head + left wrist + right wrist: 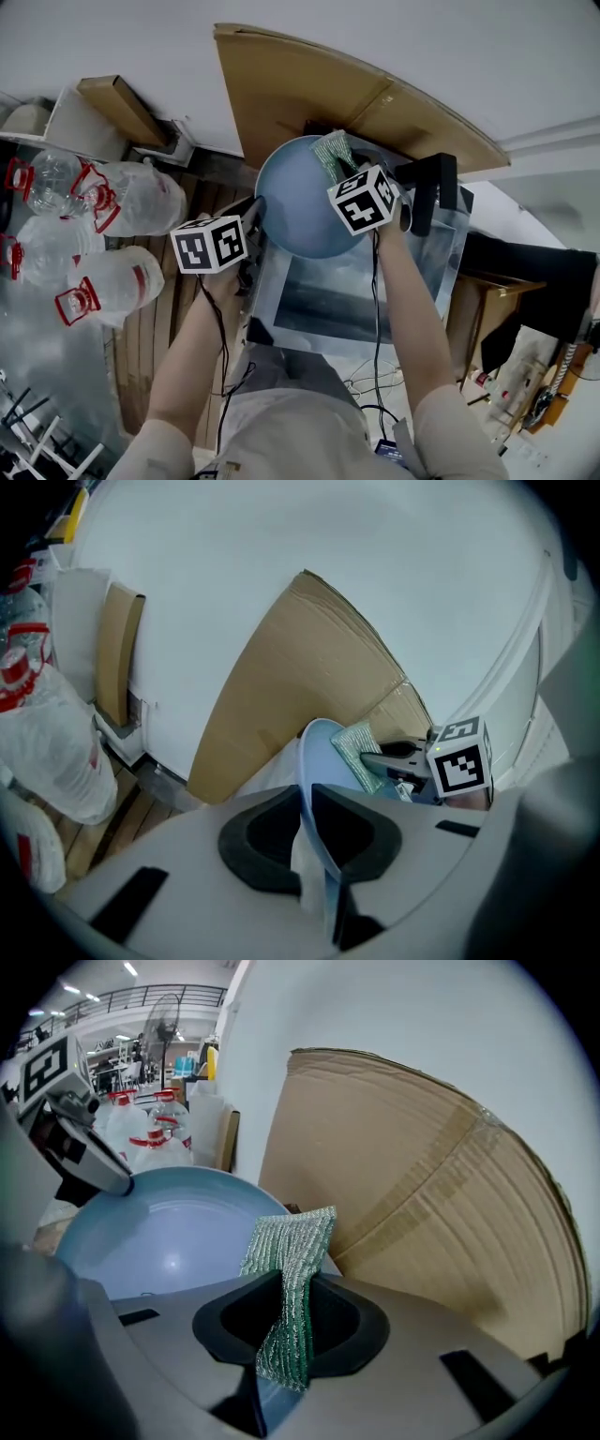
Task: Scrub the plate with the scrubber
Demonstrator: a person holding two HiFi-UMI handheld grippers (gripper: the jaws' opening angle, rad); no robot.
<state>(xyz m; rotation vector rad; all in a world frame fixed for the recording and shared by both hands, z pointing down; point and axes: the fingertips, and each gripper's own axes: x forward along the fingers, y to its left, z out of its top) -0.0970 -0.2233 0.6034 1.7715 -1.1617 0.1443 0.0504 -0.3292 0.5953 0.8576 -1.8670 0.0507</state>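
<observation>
Left gripper (307,803) clamps the plate (291,208) rim; right gripper (298,1285) pinches the scrubber (292,1237). Hard strokes could lever the plate loose.

I see the plate (300,206) as smooth pale blue with a soft sheen; the scrubber (331,153) is rough, glinting green woven mesh; the far cardboard (300,94) is matt brown; the bottles (122,197) at left are clear plastic.
</observation>
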